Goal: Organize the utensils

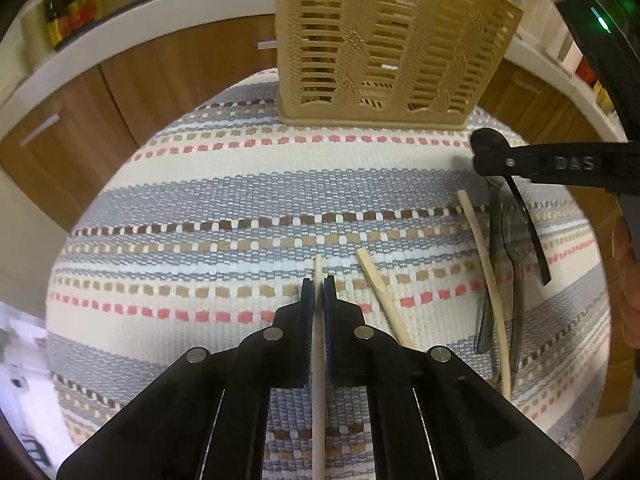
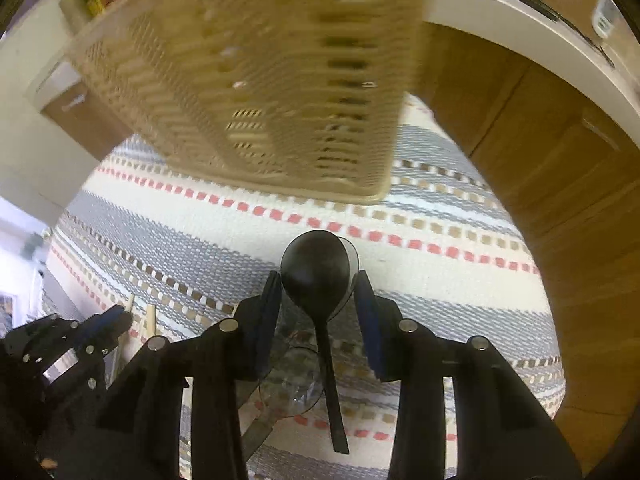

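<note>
My left gripper (image 1: 319, 286) is shut on a pale wooden chopstick (image 1: 318, 360), low over the striped woven mat (image 1: 200, 200); it also shows at the lower left of the right wrist view (image 2: 120, 318). Two more chopsticks (image 1: 384, 300) (image 1: 486, 276) lie to its right. My right gripper (image 2: 316, 284) holds a black plastic spoon (image 2: 316, 272) by its bowl between its fingers, and from the left wrist view it (image 1: 488, 148) hangs the spoon over clear plastic cutlery (image 1: 514, 240). The beige slotted utensil basket (image 1: 384, 40) stands at the mat's far edge and also shows in the right wrist view (image 2: 260, 80).
Wooden cabinet doors (image 1: 160, 64) with a white counter edge (image 1: 120, 28) stand behind the mat. Clear plastic cutlery (image 2: 292, 376) lies under the right gripper. Cabinets (image 2: 540, 140) rise to the right.
</note>
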`<state>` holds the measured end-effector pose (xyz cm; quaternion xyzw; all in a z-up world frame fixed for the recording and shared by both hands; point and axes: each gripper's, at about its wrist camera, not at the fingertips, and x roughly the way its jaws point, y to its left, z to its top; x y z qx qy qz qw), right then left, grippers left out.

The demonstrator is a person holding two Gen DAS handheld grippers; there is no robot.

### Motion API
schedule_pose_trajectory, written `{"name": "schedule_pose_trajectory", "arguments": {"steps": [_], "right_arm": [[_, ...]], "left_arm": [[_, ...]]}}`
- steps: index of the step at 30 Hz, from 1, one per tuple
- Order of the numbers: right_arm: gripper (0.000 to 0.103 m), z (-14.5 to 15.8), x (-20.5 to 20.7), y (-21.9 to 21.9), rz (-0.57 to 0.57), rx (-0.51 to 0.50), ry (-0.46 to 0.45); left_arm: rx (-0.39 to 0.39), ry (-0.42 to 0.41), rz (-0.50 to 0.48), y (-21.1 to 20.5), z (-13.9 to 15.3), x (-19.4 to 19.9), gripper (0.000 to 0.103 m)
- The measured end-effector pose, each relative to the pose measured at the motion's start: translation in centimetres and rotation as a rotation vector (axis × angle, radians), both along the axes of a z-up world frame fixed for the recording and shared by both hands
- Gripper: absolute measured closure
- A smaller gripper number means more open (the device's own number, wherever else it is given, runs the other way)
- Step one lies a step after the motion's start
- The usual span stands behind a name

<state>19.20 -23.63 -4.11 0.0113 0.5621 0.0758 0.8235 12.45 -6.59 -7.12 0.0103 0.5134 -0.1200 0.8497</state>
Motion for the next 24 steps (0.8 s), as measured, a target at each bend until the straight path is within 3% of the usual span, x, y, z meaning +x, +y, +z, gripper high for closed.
{"name": "schedule_pose_trajectory", "arguments": {"steps": [5, 12, 16, 24], "right_arm": [[0.069, 0.2, -0.2, -2.5, -0.02, 0.146, 0.021], [0.067, -0.2, -0.5, -4.1, -0.029, 0.157, 0.017], [0.051, 0.4, -1.3, -5.8, -0.041, 0.14, -0.008], [0.053, -0.4, -1.3, -4.6, -0.054, 0.11, 0.021]], "left_arm": [[-0.112, 0.037, 0.023, 3.4, 0.4, 0.5, 0.1], [-0.156, 0.04, 0.078, 5.7, 1.3, 2.4, 0.1], [-0.164, 0.047, 0.075, 6.4, 1.4, 2.8, 0.1], [-0.151, 0.052, 0.053, 5.2, 0.4, 3.4, 0.1]]}}
